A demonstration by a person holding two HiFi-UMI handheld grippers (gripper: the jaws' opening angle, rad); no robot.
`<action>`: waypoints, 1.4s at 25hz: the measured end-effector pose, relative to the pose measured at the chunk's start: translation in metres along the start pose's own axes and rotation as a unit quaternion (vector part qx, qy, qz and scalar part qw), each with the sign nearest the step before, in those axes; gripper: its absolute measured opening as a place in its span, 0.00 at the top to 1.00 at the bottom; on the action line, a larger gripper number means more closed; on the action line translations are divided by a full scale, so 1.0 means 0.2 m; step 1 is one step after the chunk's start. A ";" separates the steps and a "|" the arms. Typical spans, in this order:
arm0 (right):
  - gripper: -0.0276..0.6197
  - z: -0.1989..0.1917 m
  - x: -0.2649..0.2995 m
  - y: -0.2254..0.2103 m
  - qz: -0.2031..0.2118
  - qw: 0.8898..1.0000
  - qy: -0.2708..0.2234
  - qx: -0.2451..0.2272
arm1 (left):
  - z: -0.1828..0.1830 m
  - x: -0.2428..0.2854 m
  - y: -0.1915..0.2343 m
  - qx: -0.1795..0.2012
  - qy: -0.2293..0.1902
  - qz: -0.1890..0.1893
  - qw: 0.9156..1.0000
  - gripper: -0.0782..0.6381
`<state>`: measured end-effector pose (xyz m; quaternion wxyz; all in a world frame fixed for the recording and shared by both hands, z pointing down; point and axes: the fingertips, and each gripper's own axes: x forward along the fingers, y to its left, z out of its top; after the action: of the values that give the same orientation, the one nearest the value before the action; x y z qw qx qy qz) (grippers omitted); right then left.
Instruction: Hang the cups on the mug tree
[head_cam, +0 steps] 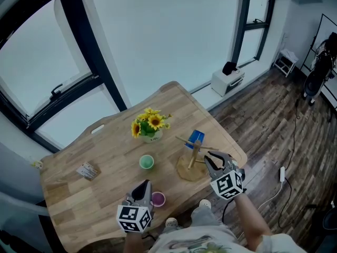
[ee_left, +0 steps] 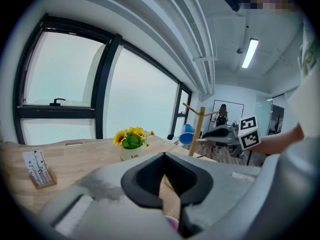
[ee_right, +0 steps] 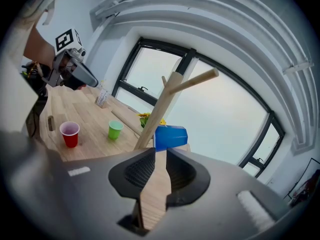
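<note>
A wooden mug tree stands near the table's right edge, and a blue cup hangs on one of its pegs. My right gripper is just right of the tree. In the right gripper view its jaws stand slightly open right behind the blue cup, pressing on nothing. A green cup stands upright mid-table. A red cup stands by the near edge, beside my left gripper. Its jaws are shut and empty.
A pot of sunflowers stands behind the green cup, left of the tree. A small card stand sits at the table's left. The table edge runs close past the tree, with wooden floor beyond.
</note>
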<state>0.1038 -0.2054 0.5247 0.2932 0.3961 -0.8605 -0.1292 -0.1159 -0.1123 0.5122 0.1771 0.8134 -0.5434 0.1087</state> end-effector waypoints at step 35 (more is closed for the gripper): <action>0.78 0.33 -0.20 0.41 0.037 0.998 -0.059 0.002 | -0.09 -0.32 0.09 -0.016 -0.020 0.021 0.999 0.89</action>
<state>0.0355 -0.1225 0.4940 0.2460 0.3565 -0.8905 -0.1393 -0.1569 -0.0581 0.5081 0.1768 0.8006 -0.5657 0.0878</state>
